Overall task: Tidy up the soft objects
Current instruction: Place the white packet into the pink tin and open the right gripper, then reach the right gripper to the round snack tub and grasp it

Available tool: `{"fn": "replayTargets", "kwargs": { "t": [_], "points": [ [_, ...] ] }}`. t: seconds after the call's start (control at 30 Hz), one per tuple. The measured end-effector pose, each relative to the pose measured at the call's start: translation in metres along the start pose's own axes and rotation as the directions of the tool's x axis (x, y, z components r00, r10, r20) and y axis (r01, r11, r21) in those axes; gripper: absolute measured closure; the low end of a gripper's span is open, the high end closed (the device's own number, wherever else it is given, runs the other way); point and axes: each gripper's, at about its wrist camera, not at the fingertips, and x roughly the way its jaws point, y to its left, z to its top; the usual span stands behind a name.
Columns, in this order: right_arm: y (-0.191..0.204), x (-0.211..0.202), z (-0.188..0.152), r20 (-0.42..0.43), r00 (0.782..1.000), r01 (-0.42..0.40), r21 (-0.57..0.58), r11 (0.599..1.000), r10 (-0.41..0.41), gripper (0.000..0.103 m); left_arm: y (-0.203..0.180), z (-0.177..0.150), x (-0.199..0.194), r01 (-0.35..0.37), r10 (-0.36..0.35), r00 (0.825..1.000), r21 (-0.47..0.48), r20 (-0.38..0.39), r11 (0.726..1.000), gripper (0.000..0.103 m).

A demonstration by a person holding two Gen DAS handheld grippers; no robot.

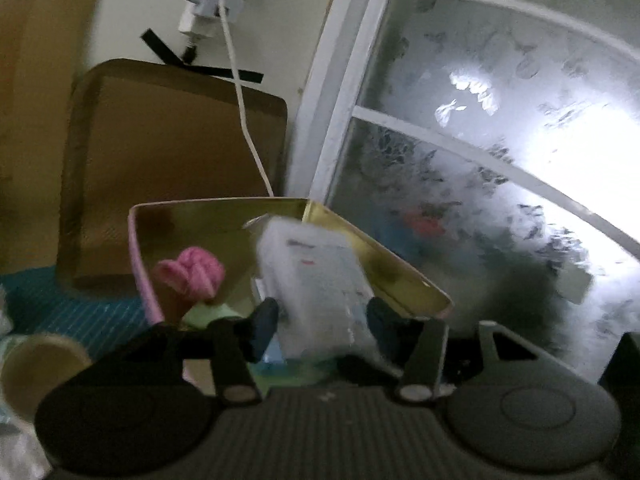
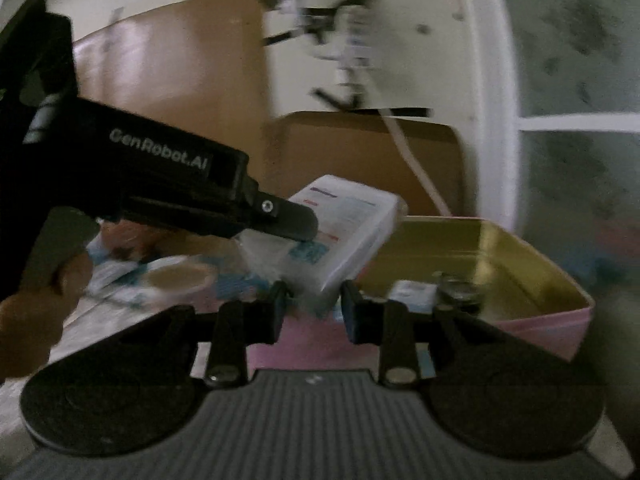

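Observation:
My left gripper (image 1: 320, 320) is shut on a white soft pack with printed labels (image 1: 316, 276) and holds it tilted over a pink tin with a gold inside (image 1: 224, 210). A pink knitted flower with a green stem (image 1: 192, 274) lies in the tin. In the right wrist view the left gripper (image 2: 296, 224) comes in from the left, gripping the same pack (image 2: 352, 220) above the tin (image 2: 520, 264). My right gripper (image 2: 314, 308) is open and empty, just below the pack, in front of the tin's pink wall. Small items lie in the tin (image 2: 416, 294).
A brown cardboard box (image 1: 168, 168) stands behind the tin against the wall. A frosted window (image 1: 500, 140) is on the right. A white cable (image 1: 244, 112) hangs down the wall. A paper cup (image 1: 36, 364) and wrapped packs sit on the left.

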Motion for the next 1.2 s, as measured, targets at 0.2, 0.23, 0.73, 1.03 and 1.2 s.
{"fn": "replayTargets", "kwargs": {
  "t": [0.2,0.23,0.73,1.03,1.2],
  "points": [
    [-0.045,0.051,-0.001,-0.052,0.964,0.262,0.05,0.964,-0.259,0.072,-0.001,-0.012,0.019,-0.109,0.109,0.994,0.019,-0.026,0.994,0.048],
    [-0.051,0.051,-0.004,-0.065,0.96,0.277,0.078,0.958,-0.273,0.072,0.0,-0.016,0.014,-0.114,0.115,0.993,0.025,-0.027,0.993,0.048],
    [-0.001,-0.005,-0.009,0.033,0.986,0.157,0.149,0.976,-0.164,0.068,0.059,-0.104,-0.112,-0.287,0.287,0.958,0.016,-0.018,0.958,0.044],
    [0.077,0.019,-0.006,-0.039,0.997,-0.069,0.024,0.997,0.07,0.067,0.135,-0.148,-0.174,-0.584,0.582,0.812,-0.064,-0.05,0.809,0.044],
    [0.118,0.04,-0.005,-0.086,0.985,-0.156,-0.055,0.986,0.15,0.05,0.163,-0.155,-0.194,-0.536,0.542,0.839,-0.235,-0.043,0.811,0.041]
  ]
}}
